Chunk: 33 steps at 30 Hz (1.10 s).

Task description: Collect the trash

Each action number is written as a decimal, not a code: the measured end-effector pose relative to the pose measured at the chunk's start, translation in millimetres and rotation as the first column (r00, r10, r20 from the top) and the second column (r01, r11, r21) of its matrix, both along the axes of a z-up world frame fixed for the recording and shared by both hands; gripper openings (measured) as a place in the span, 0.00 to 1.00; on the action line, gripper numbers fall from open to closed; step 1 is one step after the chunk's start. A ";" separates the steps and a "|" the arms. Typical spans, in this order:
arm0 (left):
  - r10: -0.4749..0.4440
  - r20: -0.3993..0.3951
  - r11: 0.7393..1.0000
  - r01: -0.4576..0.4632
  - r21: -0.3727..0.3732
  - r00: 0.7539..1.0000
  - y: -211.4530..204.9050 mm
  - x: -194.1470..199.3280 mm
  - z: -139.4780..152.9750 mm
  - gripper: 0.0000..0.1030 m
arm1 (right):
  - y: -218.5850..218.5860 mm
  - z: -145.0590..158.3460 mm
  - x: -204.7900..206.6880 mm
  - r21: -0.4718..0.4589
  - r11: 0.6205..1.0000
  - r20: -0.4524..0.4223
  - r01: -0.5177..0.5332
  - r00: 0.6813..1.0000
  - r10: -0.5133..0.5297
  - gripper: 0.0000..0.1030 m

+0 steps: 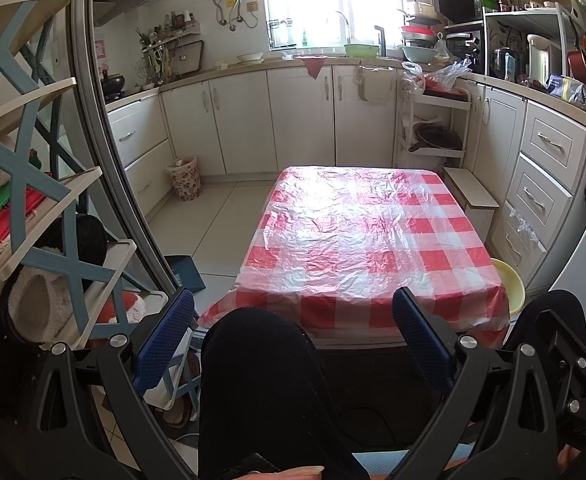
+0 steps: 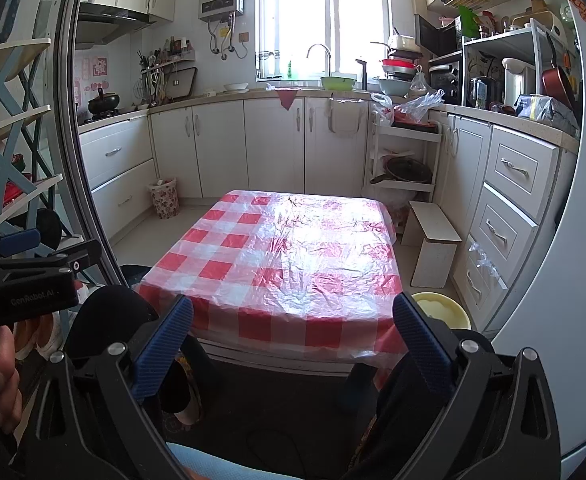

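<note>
Left wrist view: our left gripper [image 1: 293,328] hangs low with its blue fingers [image 1: 165,340] spread wide apart, gripping nothing. Between them sits a knee in black cloth [image 1: 257,380], and beyond their tips lies the surface [image 1: 373,240], covered in a crinkled red-and-white checked plastic sheet that glares under the window light. We see no loose trash on it, though the glare may hide small scraps. Far ahead and left of the fingers, a flowered wastebasket [image 1: 183,178] stands on the floor against the white cabinets [image 1: 237,120], well apart from the surface. Just beyond the right finger, a yellow basin [image 1: 511,288] peeks out beside the surface's corner. A shelf rack [image 1: 33,200] with blue cross-braces stands left of the fingers.

From the right wrist, our right gripper [image 2: 293,332] likewise has its fingers [image 2: 421,344] wide apart and bare. A small white stool [image 2: 433,244] stands ahead to the right, near the basin [image 2: 441,310]. At far left, a hand [image 2: 3,376] grips the left gripper's handle.
</note>
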<state>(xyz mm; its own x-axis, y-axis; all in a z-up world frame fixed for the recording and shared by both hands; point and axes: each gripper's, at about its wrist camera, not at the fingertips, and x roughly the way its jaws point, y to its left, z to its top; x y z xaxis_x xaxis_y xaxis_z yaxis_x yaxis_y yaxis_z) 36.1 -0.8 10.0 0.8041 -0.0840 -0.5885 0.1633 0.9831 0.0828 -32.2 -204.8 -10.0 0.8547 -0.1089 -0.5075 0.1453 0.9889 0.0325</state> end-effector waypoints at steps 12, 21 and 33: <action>0.000 -0.001 1.000 0.000 0.001 1.000 0.4 0.5 -0.3 0.93 | -1.2 -1.7 0.3 0.002 1.000 0.001 0.003 1.000 -0.003 0.93; 0.001 -0.003 1.000 -0.001 0.001 1.000 0.1 -0.2 -3.6 0.93 | -0.7 -5.5 2.6 0.001 1.000 -0.009 -0.003 1.000 0.003 0.93; -0.001 -0.012 1.000 0.001 0.007 1.000 -3.4 3.5 -7.5 0.93 | 2.2 -7.8 8.0 -0.001 1.000 -0.027 -0.012 1.000 0.012 0.93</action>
<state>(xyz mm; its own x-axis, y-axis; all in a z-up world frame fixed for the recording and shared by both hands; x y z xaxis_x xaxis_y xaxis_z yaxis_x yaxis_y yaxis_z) 39.6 -4.2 2.5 0.7967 -0.0809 -0.5989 0.1657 0.9823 0.0878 -24.2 -202.6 -17.8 0.8420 -0.0996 -0.5302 0.1346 0.9905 0.0277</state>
